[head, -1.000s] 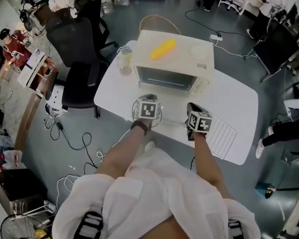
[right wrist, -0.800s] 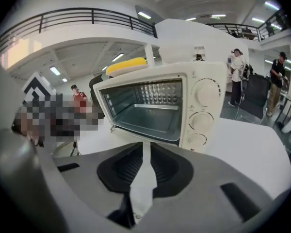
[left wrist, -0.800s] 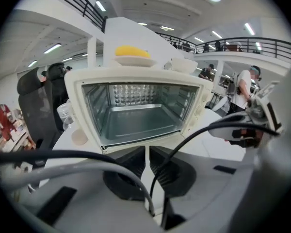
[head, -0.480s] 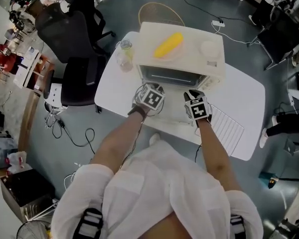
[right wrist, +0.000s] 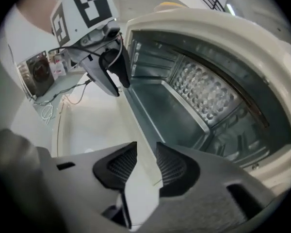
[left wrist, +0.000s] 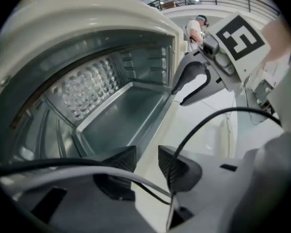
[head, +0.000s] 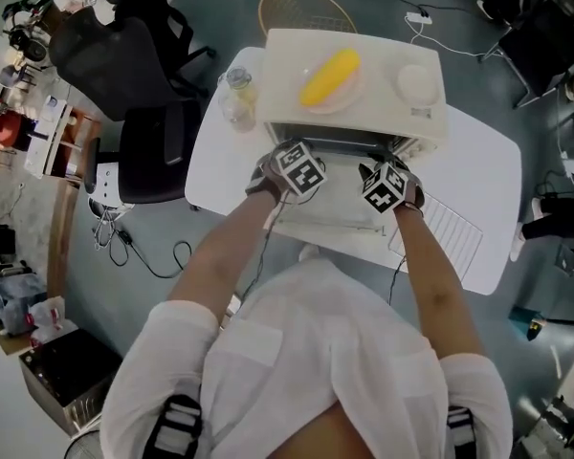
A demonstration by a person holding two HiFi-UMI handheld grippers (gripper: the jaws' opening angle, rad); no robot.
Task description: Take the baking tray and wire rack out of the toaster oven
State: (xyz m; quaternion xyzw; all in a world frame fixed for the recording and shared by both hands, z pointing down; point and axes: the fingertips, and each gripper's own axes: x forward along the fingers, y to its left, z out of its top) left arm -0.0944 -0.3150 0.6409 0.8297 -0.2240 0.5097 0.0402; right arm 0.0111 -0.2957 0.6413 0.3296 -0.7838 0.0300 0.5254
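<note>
Toaster oven (head: 373,115): cream, round-cornered box on white table (head: 483,165), mouth open. Baking tray (left wrist: 121,118) inside oven: shallow rectangular pan, dull grey metal, raised rim, dimpled shiny wall behind it. Wire rack (head: 452,235): thin parallel bars, flat on table, right of oven. Left gripper (left wrist: 148,161) and right gripper (right wrist: 146,161): ribbed black pads, jaws just spread wide, clasping nothing, at oven mouth near tray's front. Second ago both sat nearer table's front edge.
</note>
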